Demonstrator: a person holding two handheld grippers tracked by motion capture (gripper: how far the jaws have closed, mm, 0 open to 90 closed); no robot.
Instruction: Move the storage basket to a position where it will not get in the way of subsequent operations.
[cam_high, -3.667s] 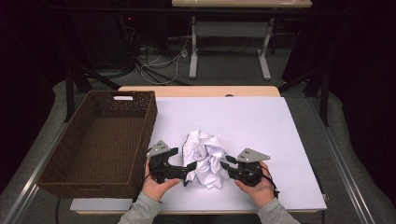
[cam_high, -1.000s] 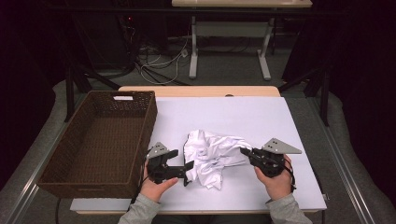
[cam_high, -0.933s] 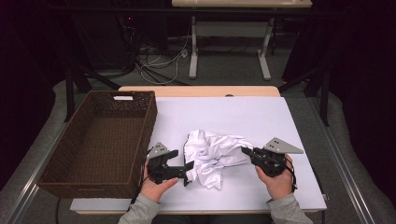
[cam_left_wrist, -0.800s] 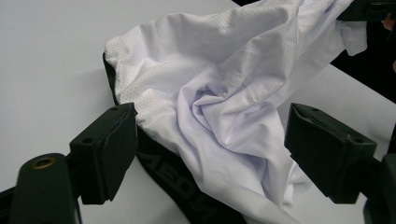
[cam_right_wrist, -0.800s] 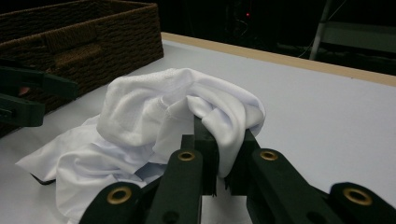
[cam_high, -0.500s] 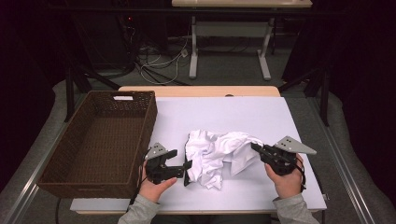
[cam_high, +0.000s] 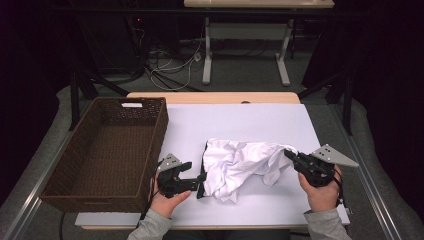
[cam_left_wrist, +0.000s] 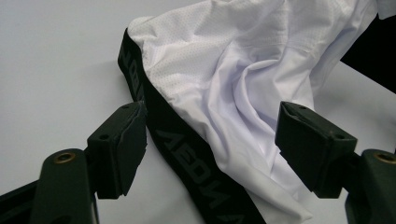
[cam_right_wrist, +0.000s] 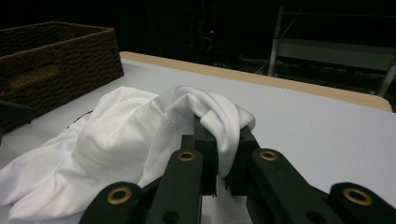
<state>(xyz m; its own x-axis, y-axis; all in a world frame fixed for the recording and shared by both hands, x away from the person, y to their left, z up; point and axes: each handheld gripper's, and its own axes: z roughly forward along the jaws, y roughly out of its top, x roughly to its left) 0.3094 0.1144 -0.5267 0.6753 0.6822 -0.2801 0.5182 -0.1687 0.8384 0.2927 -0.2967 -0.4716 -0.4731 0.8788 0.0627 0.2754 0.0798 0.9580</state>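
White table (cam_high: 240, 120), one dark woven wicker basket (cam_high: 100, 150), one crumpled white mesh garment with a black waistband (cam_high: 240, 165). Right gripper (cam_high: 292, 156) pinches its edge; left gripper (cam_high: 199, 182) gapes around the waistband, jaws just narrowing.

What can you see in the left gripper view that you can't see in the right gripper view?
Left gripper view: the garment's black waistband with grey letters, lying between the left claw's two pads. The jaws have just been closing, yet neither pad presses on it.

Right gripper view: the brown wicker basket, the table's wooden far edge, and the right claw pinching a fold of cloth.

Both: the white garment lying on the white table top.
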